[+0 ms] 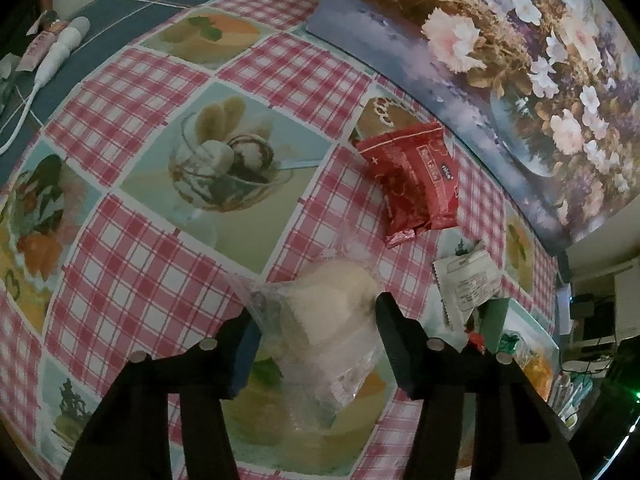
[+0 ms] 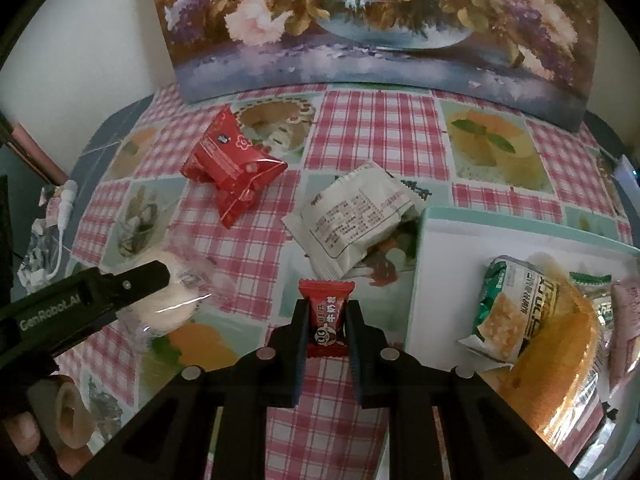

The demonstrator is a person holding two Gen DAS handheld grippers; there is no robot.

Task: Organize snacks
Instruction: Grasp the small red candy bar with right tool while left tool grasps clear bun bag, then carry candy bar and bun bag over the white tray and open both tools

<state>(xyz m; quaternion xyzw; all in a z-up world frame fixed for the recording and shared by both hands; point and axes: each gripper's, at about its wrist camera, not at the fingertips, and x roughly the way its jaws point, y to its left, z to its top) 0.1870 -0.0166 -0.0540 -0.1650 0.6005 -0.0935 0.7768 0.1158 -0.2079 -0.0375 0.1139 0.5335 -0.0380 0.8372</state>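
My left gripper (image 1: 314, 312) is open, its fingers on either side of a clear bag with a white cake (image 1: 332, 300) lying on the checked tablecloth; the same bag shows in the right wrist view (image 2: 168, 300). My right gripper (image 2: 327, 312) is shut on a small red candy (image 2: 326, 320), held above the cloth next to a white box (image 2: 440, 232). A red snack pack (image 1: 412, 176) (image 2: 230, 164) and a white snack pack (image 1: 468, 284) (image 2: 352, 220) lie on the cloth.
The white box holds a green-and-yellow cracker pack (image 2: 508, 312), an orange pack (image 2: 560, 360) and a pink pack (image 2: 624, 320). A flower painting (image 2: 380, 20) leans at the table's back. A white device with a cable (image 1: 60, 48) lies far left.
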